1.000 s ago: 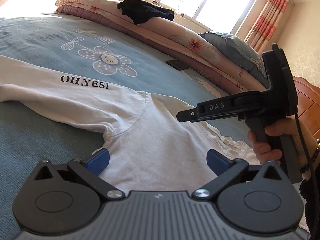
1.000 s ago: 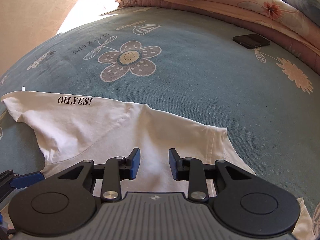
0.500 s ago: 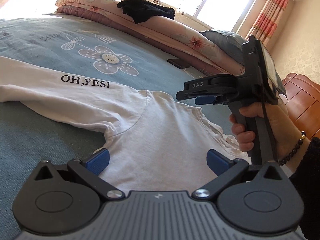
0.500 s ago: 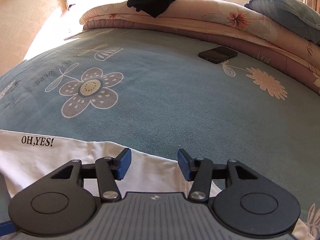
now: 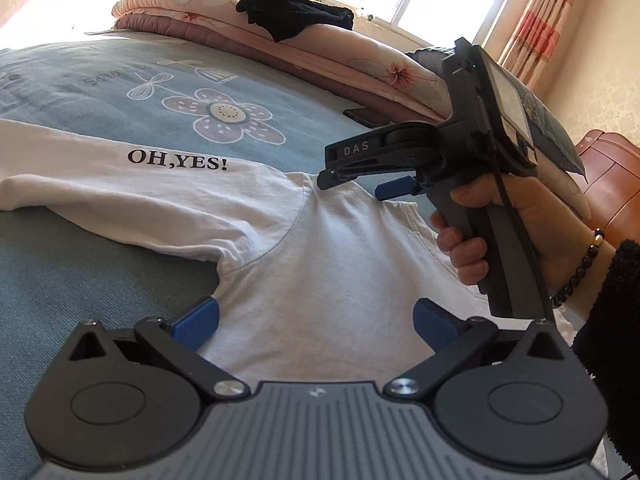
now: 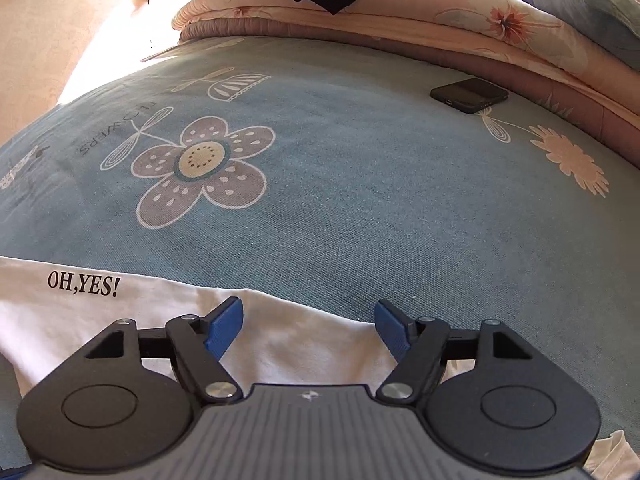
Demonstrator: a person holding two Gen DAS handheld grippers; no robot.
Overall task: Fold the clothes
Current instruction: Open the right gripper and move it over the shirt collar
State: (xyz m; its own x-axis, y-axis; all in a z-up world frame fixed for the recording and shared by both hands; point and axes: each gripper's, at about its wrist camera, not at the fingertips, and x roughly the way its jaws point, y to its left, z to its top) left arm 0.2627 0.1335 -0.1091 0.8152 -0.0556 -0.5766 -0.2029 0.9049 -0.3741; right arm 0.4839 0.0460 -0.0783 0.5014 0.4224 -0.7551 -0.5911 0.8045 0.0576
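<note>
Blue pads are seen on the fingers of both tools, and none of them is pressed on cloth. The right gripper point(image 6: 308, 330) is opening, with only the far edge of the white T-shirt point(image 5: 320, 264) lying below the gap and nothing between the pads. The left gripper point(image 5: 316, 320) is held spread wide over the shirt's body, near the armpit seam, and nothing is clamped there either.

The shirt is spread on the blue flowered bedsheet point(image 6: 360, 200), close to the near edge of the bed. Its long axis cannot be fully traced, since the hem is hidden beneath the tools. A sleeve or folded panel printed "OH,YES!" point(image 5: 178, 160) is laid out towards the left of the left wrist view, while the neckline seems to lie on the right, by the person's right hand point(image 5: 500, 232).

A fresh grasp appears to be the step in hand. It would be done well if the fingers were lowered over a single hemmed edge rather than a bunched layer, closed only once cloth is seated deep between the pads, and the two grasps kept level so that the fold line stays straight. Loose cotton like this is likely to sag and drag, so a low, slow carry would be preferred.

A black phone point(image 6: 470, 95) is left well beyond the shirt.
</note>
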